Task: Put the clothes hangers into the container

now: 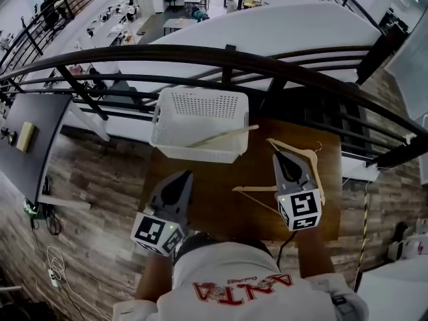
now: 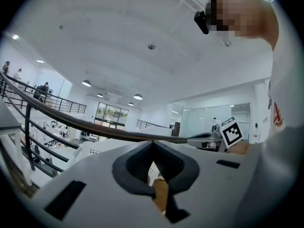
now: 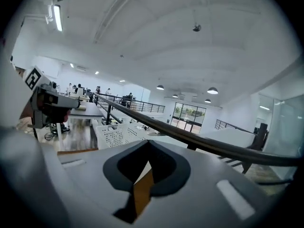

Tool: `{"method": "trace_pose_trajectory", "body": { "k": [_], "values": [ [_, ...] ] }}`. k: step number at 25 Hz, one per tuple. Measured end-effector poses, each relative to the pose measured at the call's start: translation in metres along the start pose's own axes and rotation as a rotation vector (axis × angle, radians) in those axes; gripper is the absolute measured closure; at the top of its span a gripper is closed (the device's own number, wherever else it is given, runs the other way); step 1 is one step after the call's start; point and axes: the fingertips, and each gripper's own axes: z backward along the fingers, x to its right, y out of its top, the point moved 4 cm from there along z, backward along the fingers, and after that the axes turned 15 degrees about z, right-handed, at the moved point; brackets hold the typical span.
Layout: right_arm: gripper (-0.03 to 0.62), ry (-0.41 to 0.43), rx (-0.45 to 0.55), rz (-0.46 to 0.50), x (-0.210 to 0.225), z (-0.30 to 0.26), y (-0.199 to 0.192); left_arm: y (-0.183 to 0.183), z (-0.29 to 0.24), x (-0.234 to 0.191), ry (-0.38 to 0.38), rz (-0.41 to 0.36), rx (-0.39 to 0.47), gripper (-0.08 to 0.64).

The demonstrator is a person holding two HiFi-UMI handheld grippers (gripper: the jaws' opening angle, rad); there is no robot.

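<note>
- Shirt (image 1: 247,283), white cloth, cut off at bottom edge.
- Left gripper (image 1: 186,176): grey shell, jaws pressed together, empty.
- Right gripper (image 1: 281,155) pinches thin wooden hanger (image 1: 297,150); contact hidden.
- Basket (image 1: 200,112): white, perforated.

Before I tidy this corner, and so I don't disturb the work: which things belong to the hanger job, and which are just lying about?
Job:
- white basket
- wooden hanger poking out of it
- second wooden hanger by the right tongs

Lying about:
- yellowish block on the grey desk
- cables on the floor
</note>
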Motion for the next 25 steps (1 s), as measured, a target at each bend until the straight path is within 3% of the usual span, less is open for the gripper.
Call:
{"method": "trace_pose_trajectory", "body": {
  "k": [13, 20, 25],
  "values": [
    [0.591, -0.034, 0.045, -0.124, 0.041, 0.073, -0.047, -0.024, -0.030, 0.076, -0.060, -0.067, -0.026, 0.552],
    [0.591, -0.032, 0.052, -0.139, 0.052, 0.076, -0.057, -0.025, -0.033, 0.090, -0.054, -0.085, -0.017, 0.552],
    [0.589, -0.048, 0.002, -0.133, 0.058, 0.076, -0.073, -0.028, -0.037, 0.088, -0.055, -0.093, -0.028, 0.552]
  ]
}}
